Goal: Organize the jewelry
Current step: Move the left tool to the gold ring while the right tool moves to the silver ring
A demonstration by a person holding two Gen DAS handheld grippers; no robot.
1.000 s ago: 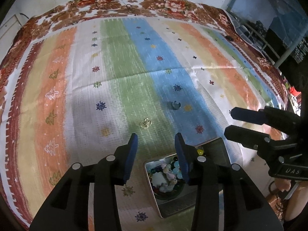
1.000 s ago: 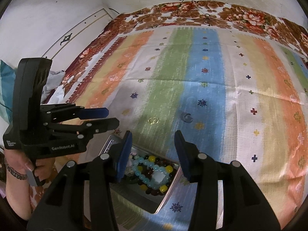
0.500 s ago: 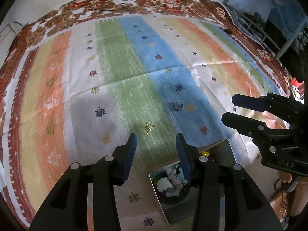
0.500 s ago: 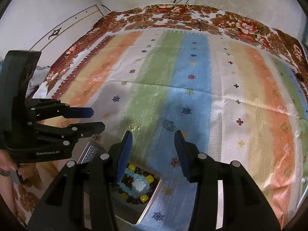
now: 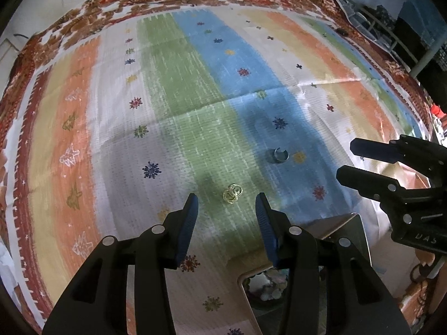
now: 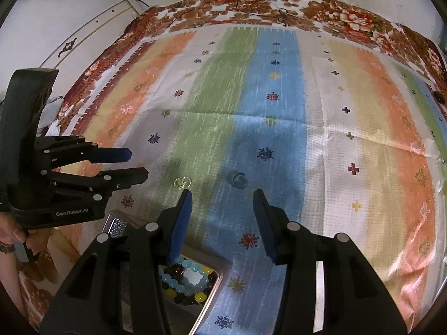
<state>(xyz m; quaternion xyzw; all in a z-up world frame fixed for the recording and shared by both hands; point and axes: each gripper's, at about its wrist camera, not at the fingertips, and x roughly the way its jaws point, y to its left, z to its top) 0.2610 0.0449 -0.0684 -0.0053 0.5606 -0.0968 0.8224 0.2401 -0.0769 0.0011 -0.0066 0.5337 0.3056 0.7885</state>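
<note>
Hovering over the striped cloth (image 5: 178, 89), I have my left gripper (image 5: 226, 198) partly open and empty, its blue pads apart with the gold ring (image 5: 232, 192) lying on the green stripe just ahead between the tips, untouched. My right gripper (image 6: 222, 194) is likewise partly open and holds nothing, and the silver ring (image 6: 239, 179) sits on the blue stripe just beyond its tips, apart from the gold one. The metal tin (image 6: 215, 284) with the beaded bracelets (image 6: 178, 279) lies near the cloth's edge below both grippers.

metal tin (image 5: 346, 224) partly hidden, beads (image 6: 178, 279) perhaps bracelets
</note>
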